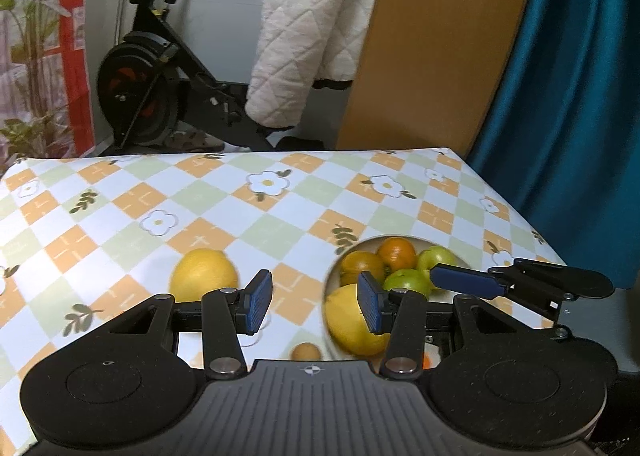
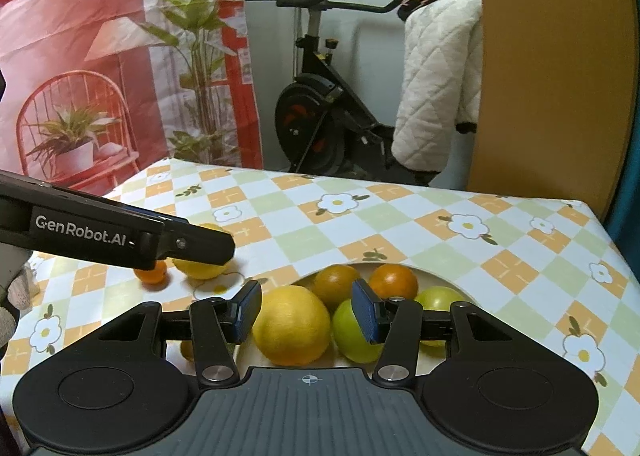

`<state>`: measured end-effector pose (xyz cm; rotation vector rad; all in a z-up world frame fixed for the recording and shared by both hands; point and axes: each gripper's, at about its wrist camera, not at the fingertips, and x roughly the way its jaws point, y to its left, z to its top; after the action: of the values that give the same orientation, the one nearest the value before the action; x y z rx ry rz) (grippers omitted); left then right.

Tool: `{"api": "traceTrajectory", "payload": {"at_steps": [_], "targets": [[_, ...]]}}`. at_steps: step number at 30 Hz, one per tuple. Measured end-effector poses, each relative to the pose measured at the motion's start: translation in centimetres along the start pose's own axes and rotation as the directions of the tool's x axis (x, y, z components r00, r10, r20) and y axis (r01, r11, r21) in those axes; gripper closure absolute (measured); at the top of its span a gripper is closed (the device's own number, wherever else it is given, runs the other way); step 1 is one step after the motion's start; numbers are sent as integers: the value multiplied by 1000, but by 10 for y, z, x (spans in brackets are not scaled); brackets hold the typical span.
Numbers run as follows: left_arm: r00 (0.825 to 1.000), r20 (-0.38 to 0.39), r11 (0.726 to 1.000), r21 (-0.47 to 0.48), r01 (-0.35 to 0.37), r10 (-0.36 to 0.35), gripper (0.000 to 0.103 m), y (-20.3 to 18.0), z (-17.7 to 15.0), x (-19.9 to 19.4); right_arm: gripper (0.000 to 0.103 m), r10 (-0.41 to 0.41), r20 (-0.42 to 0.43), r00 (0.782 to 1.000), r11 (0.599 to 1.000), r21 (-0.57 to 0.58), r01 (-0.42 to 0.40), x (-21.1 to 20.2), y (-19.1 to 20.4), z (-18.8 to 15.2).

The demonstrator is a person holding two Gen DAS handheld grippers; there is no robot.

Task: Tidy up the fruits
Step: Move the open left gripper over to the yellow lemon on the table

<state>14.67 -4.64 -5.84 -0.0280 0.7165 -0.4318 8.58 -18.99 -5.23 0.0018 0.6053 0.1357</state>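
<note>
A white bowl on the checked tablecloth holds a large yellow citrus, two oranges and green apples. My left gripper is open and empty, above the table just left of the bowl. A second yellow citrus lies on the cloth to its left, and a small brown fruit sits below it. My right gripper is open and empty, hovering over the bowl with the yellow citrus between its fingers. A small orange and the loose citrus lie left.
The table ends at the far side and right. An exercise bike with a white quilted blanket stands behind it. A wooden panel and teal curtain are at the right. The left gripper's body crosses the right wrist view.
</note>
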Motion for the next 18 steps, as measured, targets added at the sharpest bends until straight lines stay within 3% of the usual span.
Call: {"api": "traceTrajectory", "payload": {"at_steps": [18], "targets": [[993, 11, 990, -76, -117, 118, 54, 62, -7, -26, 57, 41, -34, 999, 999, -31, -42, 13, 23, 4]]}}
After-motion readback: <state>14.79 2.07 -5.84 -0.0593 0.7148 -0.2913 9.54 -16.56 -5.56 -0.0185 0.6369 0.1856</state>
